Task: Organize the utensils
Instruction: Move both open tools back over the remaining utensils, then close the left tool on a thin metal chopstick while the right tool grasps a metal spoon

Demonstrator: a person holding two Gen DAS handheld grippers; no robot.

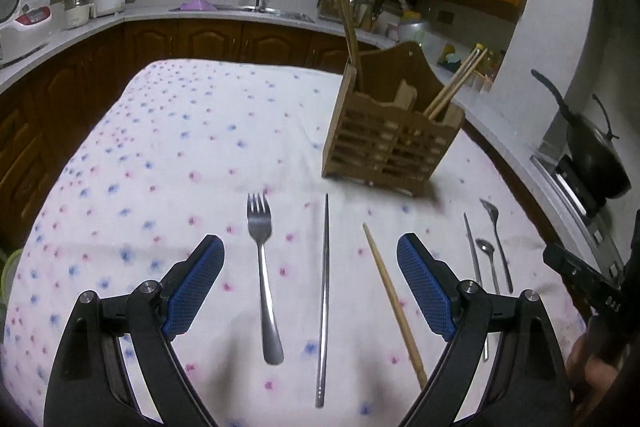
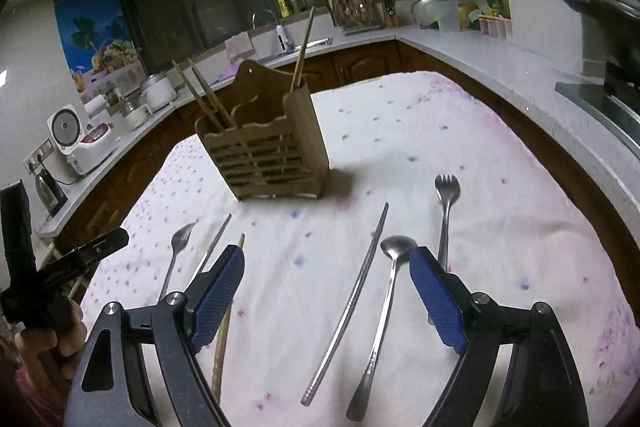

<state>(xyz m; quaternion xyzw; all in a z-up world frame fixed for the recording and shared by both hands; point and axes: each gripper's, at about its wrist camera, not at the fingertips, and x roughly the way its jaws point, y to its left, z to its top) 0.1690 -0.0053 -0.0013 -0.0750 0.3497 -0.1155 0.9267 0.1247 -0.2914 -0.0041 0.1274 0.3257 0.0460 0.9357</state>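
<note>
A wooden utensil holder stands on the flowered tablecloth with wooden chopsticks in it. My left gripper is open and empty above a fork, a metal chopstick and a wooden chopstick. Further right lie a metal chopstick, a spoon and a fork-tipped utensil. My right gripper is open and empty above a metal chopstick and a spoon, with a fork beside its right finger.
The table sits in a kitchen with counters around it. A black pan rests on the stove at the right. Rice cookers and a sink line the far counter. The other hand-held gripper shows at the left.
</note>
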